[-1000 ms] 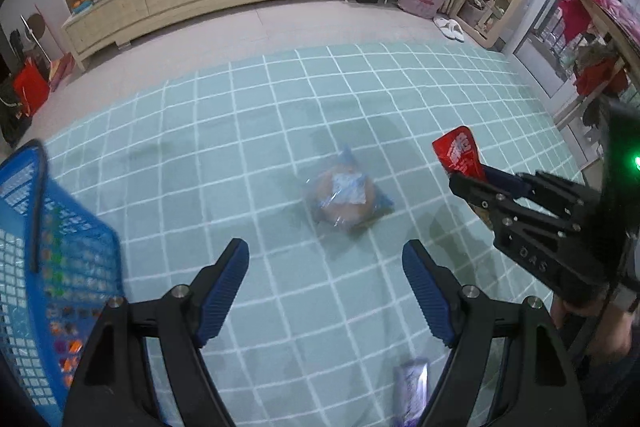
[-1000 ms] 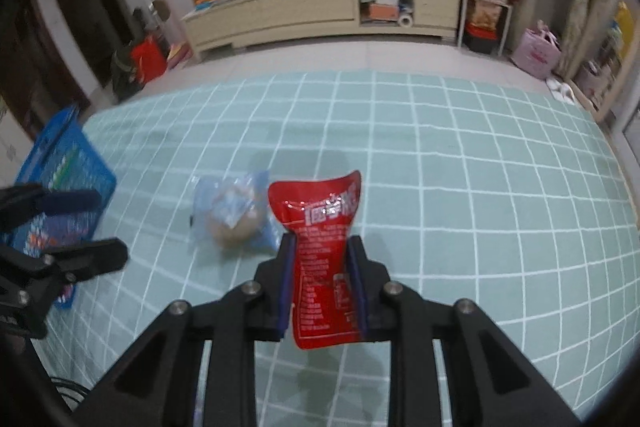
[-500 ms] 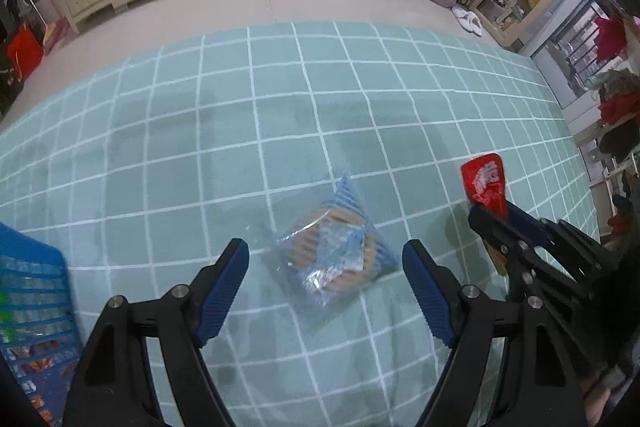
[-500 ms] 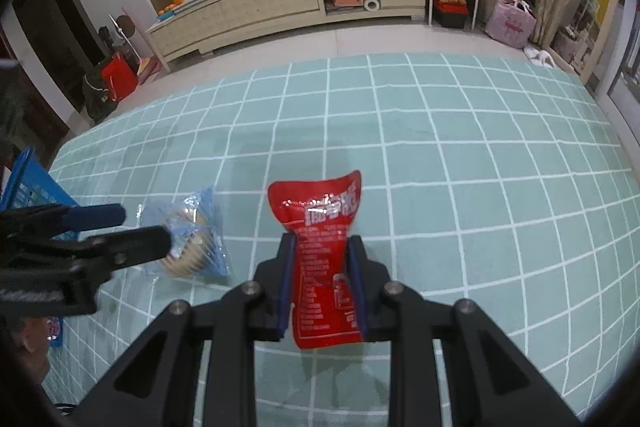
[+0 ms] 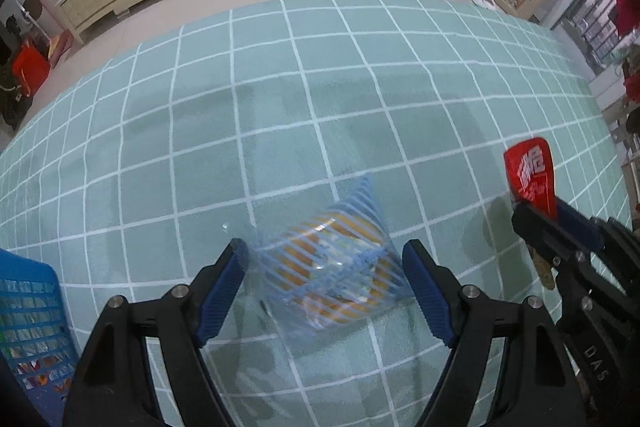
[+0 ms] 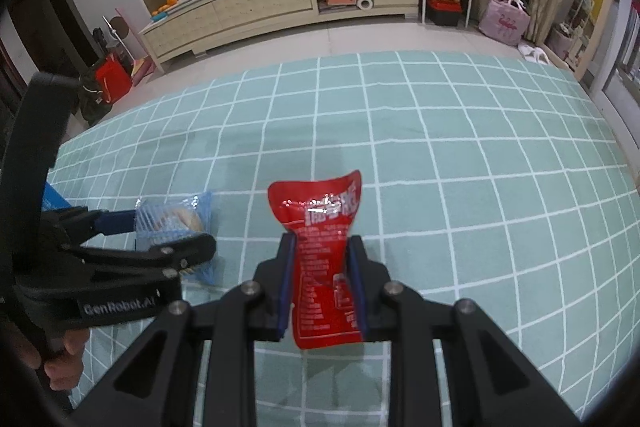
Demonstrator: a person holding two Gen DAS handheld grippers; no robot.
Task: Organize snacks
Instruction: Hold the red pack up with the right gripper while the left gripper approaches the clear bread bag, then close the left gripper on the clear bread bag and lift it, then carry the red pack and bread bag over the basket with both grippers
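Two snack packets in view. One blue-striped clear bread bag [image 5: 332,267] lies on the teal grid mat [image 5: 360,87], between the left gripper's [image 5: 324,285] spread, unclenched fingers, pads apart from it. One red snack pouch [image 6: 326,259] is clenched upright in the right gripper [image 6: 322,287]. One blue basket [image 5: 28,323] sits at 8 o'clock at the mat's edge. Bare mat from 10 to 2 o'clock.

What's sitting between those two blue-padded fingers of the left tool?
A clear, blue-striped plastic bag with a round orange-brown bun lies on the green rug between the left gripper fingers, untouched; the left wrist view shows it.
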